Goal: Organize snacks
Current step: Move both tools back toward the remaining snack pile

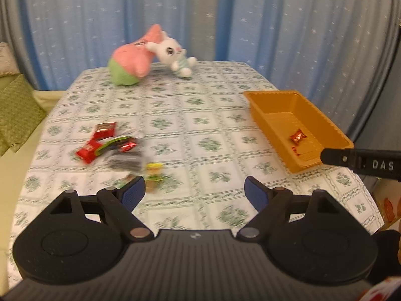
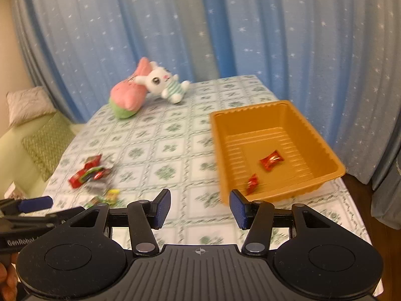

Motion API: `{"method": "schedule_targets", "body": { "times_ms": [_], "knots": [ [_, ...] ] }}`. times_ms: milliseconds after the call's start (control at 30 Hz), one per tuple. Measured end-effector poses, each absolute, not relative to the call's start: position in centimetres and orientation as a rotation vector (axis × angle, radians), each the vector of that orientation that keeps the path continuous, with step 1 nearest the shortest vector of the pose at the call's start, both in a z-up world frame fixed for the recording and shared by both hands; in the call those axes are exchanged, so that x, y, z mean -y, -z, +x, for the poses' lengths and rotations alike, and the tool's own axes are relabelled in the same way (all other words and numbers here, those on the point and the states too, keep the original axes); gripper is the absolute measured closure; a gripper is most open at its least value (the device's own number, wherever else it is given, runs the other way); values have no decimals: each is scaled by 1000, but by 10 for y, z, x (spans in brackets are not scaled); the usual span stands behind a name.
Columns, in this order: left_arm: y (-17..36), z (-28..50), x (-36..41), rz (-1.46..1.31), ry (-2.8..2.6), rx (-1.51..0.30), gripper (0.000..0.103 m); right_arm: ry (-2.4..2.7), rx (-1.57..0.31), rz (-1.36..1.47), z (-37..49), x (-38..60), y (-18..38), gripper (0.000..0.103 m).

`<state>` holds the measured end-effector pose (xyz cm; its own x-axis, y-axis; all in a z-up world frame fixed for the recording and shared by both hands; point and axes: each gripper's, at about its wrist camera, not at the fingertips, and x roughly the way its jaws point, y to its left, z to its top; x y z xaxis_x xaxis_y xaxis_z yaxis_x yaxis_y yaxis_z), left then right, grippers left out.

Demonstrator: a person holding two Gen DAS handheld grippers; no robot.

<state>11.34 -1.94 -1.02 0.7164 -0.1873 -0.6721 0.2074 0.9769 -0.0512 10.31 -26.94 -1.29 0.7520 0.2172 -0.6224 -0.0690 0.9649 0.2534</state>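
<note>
Our left tongs [image 1: 195, 192], wide and empty, hang nearer the snack pile [image 1: 110, 145] by the worktop's [image 1: 200, 115] left edge; our right tongs [image 2: 200, 209], half-open and empty, face the orange tray [image 2: 318, 138].

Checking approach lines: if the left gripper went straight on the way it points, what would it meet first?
Likely the bare green-flowered tablecloth, between the pile of red snack wrappers and the orange plastic tray. The left gripper is open and empty; depth is uncertain.
</note>
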Motion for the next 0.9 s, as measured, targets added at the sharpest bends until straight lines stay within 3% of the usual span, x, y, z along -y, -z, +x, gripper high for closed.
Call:
{"method": "schedule_targets", "body": {
  "times_ms": [900],
  "knots": [
    [12, 77, -64, 16, 59, -749, 18, -302, -715, 84, 81, 171, 7, 51]
  ]
}}
